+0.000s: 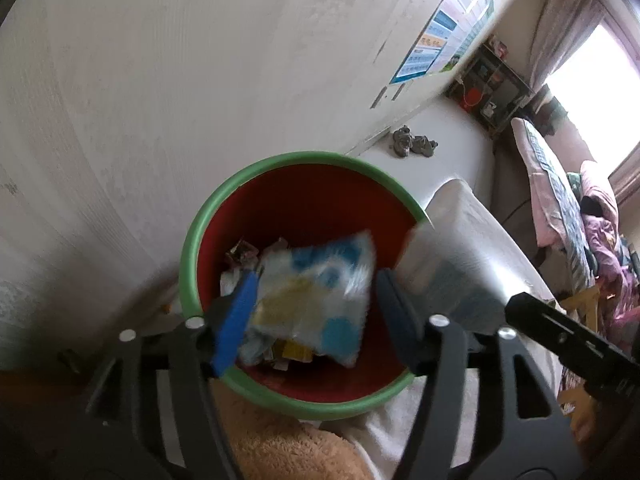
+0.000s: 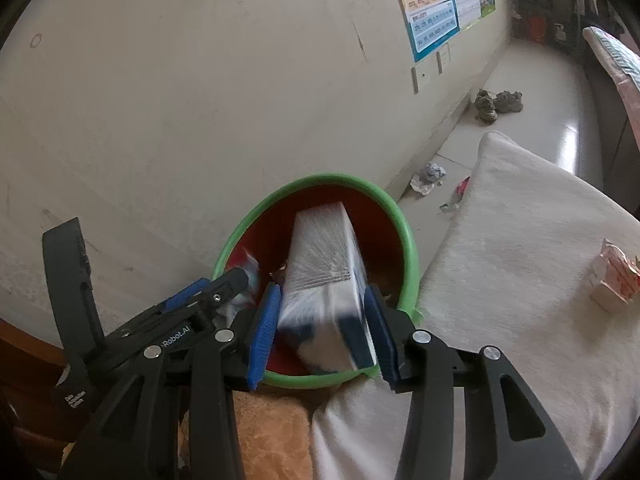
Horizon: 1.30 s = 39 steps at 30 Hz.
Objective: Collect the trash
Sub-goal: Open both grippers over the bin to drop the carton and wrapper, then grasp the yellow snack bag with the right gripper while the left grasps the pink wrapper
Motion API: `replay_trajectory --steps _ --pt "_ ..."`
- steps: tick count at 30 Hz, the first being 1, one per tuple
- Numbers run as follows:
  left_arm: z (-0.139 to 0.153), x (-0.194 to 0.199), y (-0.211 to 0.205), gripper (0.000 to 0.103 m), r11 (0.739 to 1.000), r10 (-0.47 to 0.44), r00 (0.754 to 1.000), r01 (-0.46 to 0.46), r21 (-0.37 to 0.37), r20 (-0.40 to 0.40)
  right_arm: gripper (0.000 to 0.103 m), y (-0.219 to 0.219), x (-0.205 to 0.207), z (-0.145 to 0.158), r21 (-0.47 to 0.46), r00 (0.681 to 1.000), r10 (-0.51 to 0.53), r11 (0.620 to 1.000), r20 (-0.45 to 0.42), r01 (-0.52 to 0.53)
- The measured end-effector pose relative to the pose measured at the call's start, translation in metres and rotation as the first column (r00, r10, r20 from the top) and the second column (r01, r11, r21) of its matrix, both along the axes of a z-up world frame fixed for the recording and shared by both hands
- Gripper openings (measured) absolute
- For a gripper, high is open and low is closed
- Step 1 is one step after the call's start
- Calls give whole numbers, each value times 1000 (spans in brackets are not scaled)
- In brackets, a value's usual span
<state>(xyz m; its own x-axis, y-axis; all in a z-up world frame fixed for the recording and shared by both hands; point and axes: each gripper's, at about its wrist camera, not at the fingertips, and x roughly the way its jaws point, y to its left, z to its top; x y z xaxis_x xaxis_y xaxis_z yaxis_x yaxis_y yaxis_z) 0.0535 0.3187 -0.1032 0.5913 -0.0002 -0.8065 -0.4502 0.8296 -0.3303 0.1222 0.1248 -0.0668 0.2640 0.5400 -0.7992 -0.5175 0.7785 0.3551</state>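
One plain off-white wall (image 2: 180, 100) fills the far side, with two printed posters (image 2: 434, 20) pinned on it. Below it runs the pale tiled floor (image 2: 532, 80), and a white quilted mattress (image 2: 520, 280) spreads across the near right, its corner reaching toward the wall. One tan fleece blanket (image 2: 272, 432) lies against the mattress's near edge.

Wedged between wall and mattress edge stands one round bin with a red inside and green rim (image 1: 192, 240), already holding a small heap of wrappers (image 1: 288, 350).

Two grippers hang over that bin. The left gripper (image 1: 308, 300) has its blue-padded fingers (image 1: 234, 316) spread apart around one blurred white plastic packet with blue and yellow patches (image 1: 316, 292); only the left pad seems to touch it, and the smear makes it impossible to tell more. The right gripper (image 2: 320, 320) has its fingers clamped on one white shrink-wrapped box with dark blue print (image 2: 324, 280), tilted nose-down inside the rim.

One small pink-and-white carton (image 2: 614, 280) sits near the mattress's right edge. On the floor by the wall lie one pair of grey shoes (image 2: 498, 102), one crumpled white wrapper (image 2: 428, 176), and one small pink scrap (image 2: 463, 186) just beside the mattress corner.
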Motion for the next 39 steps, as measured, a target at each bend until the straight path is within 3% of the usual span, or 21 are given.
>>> replay_trajectory --steps 4,10,15,18,21,24,28,34,37,38,39 --pt "-2 -3 0 74 1000 12 1000 -12 -14 -1 53 -3 1 0 12 1000 -6 1000 -4 6" --pt "-4 -1 -13 74 999 2 1000 -2 -47 -6 55 -22 4 6 26 999 -55 998 -2 55" --pt "0 3 -41 74 997 -72 997 71 -18 -13 61 -87 16 12 3 975 -223 975 21 223" --pt "4 9 -65 76 991 -131 991 132 10 -18 62 -157 38 6 -16 917 -399 917 2 399" --pt "8 17 -87 79 985 -173 985 173 13 -17 62 -243 65 -8 -69 807 -590 806 -22 587" --pt "11 29 -111 82 978 -211 977 211 6 -10 64 -304 91 -27 -105 717 -693 721 -82 685" --pt "18 46 -155 85 957 -291 957 291 12 -2 64 -342 123 -52 -140 650 -743 669 -159 730" --pt "22 65 -212 86 920 -390 921 390 28 -14 64 -343 161 -79 -215 650 -729 685 -214 696" --pt "21 77 -237 88 902 -427 904 427 57 -20 63 -342 164 -87 -186 664 -709 704 -237 685" --pt "21 81 -245 88 895 -440 898 440 68 -21 55 -343 163 -88 -177 671 -705 708 -231 683" --pt "20 85 -251 88 889 -451 892 451 77 -22 38 -344 163 -89 -160 682 -695 718 -229 678"
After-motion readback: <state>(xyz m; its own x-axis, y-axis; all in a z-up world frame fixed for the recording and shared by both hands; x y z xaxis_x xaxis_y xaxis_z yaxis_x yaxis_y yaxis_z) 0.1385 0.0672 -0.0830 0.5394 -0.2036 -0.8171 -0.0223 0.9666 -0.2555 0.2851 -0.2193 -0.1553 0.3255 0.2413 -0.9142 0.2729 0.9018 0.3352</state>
